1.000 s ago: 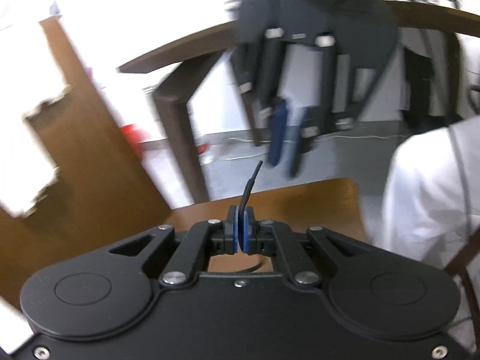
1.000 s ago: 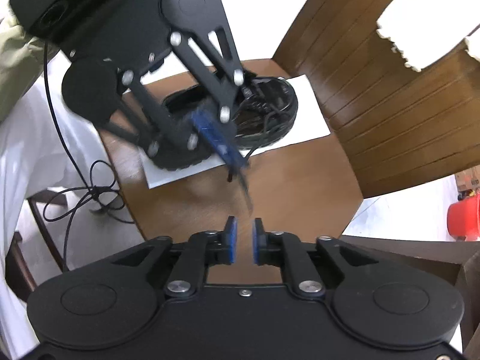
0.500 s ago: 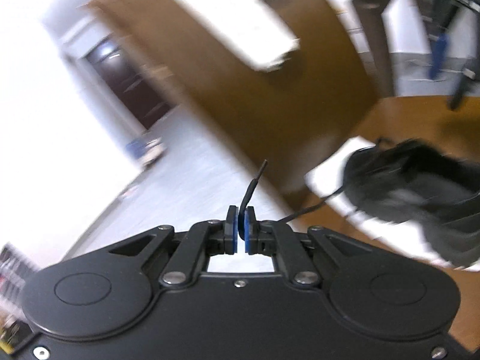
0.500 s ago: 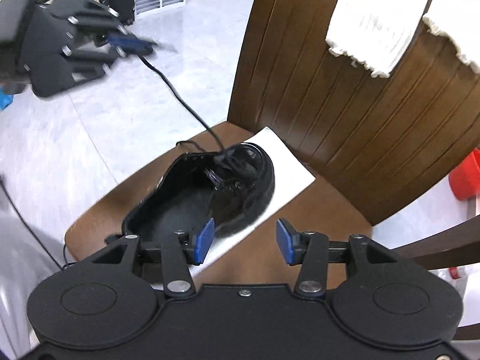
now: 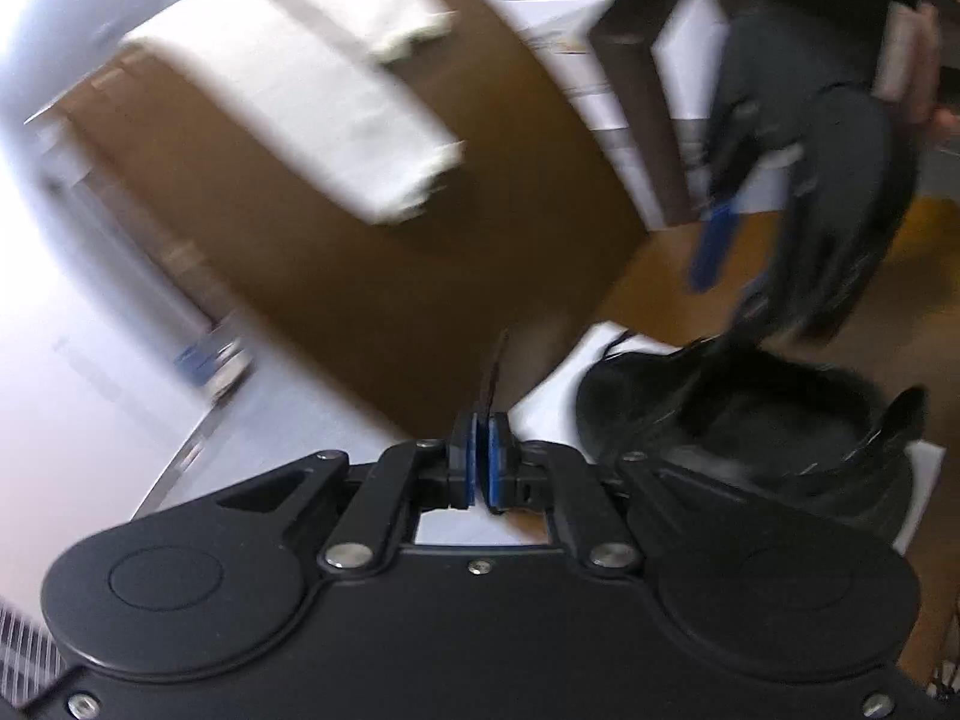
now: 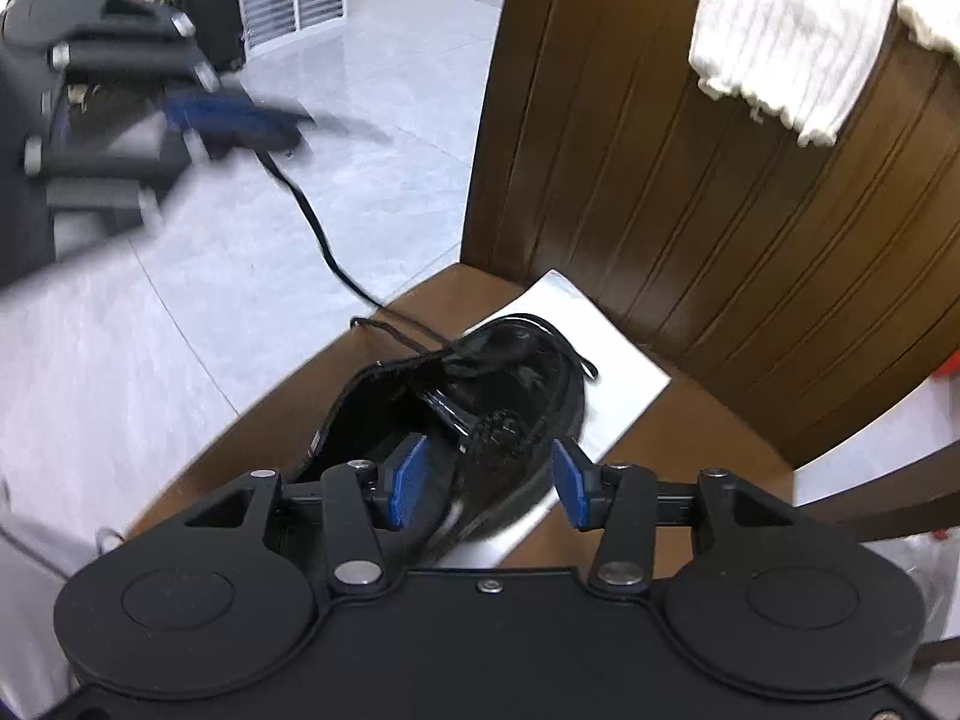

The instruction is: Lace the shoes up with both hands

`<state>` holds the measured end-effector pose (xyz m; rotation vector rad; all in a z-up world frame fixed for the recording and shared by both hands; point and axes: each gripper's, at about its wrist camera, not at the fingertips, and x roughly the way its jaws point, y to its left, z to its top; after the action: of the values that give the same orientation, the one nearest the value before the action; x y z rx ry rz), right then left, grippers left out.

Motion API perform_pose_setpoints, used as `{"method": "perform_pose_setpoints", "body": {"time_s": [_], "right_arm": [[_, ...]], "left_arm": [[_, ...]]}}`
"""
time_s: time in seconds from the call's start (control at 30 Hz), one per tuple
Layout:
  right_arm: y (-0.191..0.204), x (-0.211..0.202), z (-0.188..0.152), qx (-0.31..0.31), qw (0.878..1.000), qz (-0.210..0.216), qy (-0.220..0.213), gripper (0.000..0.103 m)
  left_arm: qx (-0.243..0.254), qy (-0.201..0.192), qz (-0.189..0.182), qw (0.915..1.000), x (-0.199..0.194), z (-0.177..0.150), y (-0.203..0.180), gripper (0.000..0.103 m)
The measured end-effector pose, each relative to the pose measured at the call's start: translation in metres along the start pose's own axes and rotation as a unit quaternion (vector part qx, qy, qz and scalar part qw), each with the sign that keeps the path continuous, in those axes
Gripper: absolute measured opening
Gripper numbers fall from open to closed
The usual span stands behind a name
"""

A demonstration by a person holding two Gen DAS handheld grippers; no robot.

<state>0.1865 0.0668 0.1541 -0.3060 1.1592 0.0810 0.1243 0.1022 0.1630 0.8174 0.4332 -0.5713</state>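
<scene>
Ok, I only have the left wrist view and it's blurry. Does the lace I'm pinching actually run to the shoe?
Observer: Yes. In the right wrist view the lace runs from the left gripper down across the seat edge into the shoe.
Operator: Is the right gripper holding anything?
Observer: No. The right gripper is open, and the shoe's near end shows between its pads. I cannot tell whether they touch it.
</scene>
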Motion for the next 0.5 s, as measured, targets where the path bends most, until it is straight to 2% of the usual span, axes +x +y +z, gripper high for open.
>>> {"method": "perform_pose_setpoints", "body": {"time_s": [0.07, 0.1, 0.27, 0.5], "right_arm": [[-0.002, 0.008, -0.001, 0.015, 1.000, -0.005, -0.002, 0.042], [-0.003, 0.010, -0.001, 0.019, 1.000, -0.008, -0.001, 0.033], [-0.026, 0.013, -0.015, 0.094, 0.995, 0.016, -0.010, 0.010], [-0.053, 0.009, -0.044, 0.222, 0.972, 0.060, -0.051, 0.005]], "left_arm": [[0.014, 0.002, -0.021, 0.9997, 0.011, 0.008, -0.009, 0.005], [0.019, 0.006, -0.034, 0.9992, 0.017, 0.012, -0.014, 0.005], [0.039, 0.036, -0.070, 0.9961, 0.044, 0.017, -0.027, 0.005], [0.097, 0.065, -0.089, 0.9892, 0.052, 0.016, -0.048, 0.004]]}}
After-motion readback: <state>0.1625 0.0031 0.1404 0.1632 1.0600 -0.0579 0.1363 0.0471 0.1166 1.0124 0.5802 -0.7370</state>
